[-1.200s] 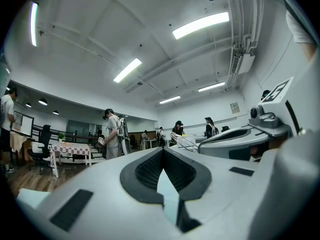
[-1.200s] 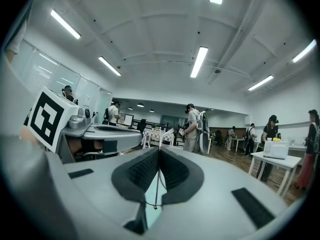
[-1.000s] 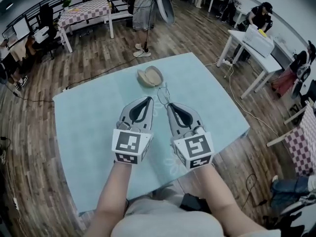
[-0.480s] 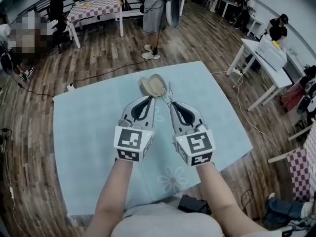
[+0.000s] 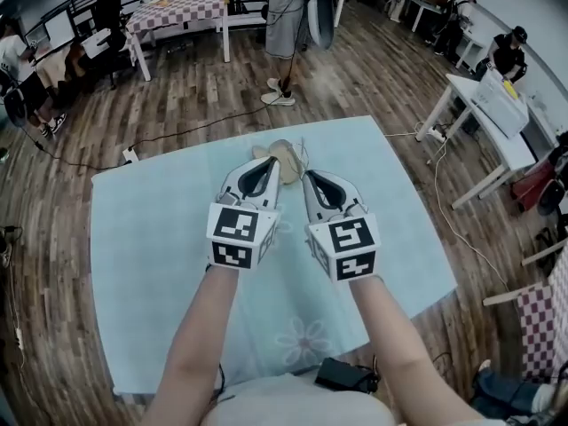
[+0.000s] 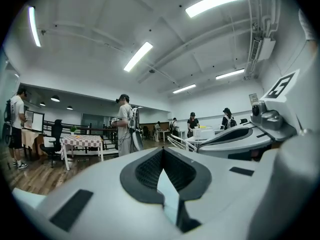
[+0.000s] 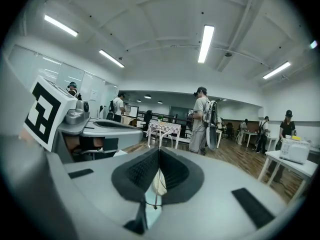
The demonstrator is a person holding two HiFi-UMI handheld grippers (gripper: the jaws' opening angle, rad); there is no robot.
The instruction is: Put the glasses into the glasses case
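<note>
Both of your grippers hang side by side over the pale blue table (image 5: 151,229), tips right at the near edge of the open glasses case (image 5: 282,152). Your right gripper (image 5: 306,177) has its jaws clamped on the thin wire of the glasses (image 6: 177,142), which stick out just beside the case's right edge. Your left gripper (image 5: 269,161) has its jaws pressed together with nothing between them.
</note>
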